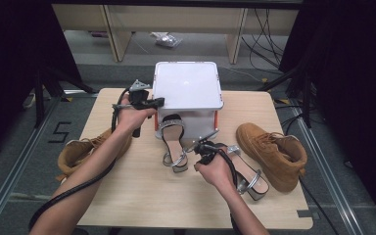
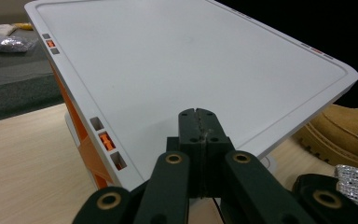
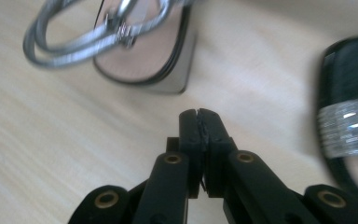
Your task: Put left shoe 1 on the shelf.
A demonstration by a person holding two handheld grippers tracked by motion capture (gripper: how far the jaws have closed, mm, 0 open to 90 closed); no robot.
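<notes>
A white box [image 1: 187, 85] with orange side latches stands at the back middle of the table. My left gripper [image 1: 160, 102] is shut and empty, its tips over the left edge of the box's lid [image 2: 191, 60]. A silver-strapped heeled sandal [image 1: 173, 139] lies in front of the box. My right gripper [image 1: 199, 146] hovers just right of this sandal's heel [image 3: 140, 51], shut with nothing between its jaws [image 3: 199, 116]. A second sandal [image 1: 247, 171] lies to the right of my right hand, and its glittering strap [image 3: 347, 126] sits at the right edge of the right gripper view.
One tan boot [image 1: 81, 152] lies on its side at the table's left edge under my left forearm. Its mate [image 1: 274, 154] stands at the right. The wooden tabletop [image 1: 142, 196] is bare toward the front. Beyond the table are desk legs and cables.
</notes>
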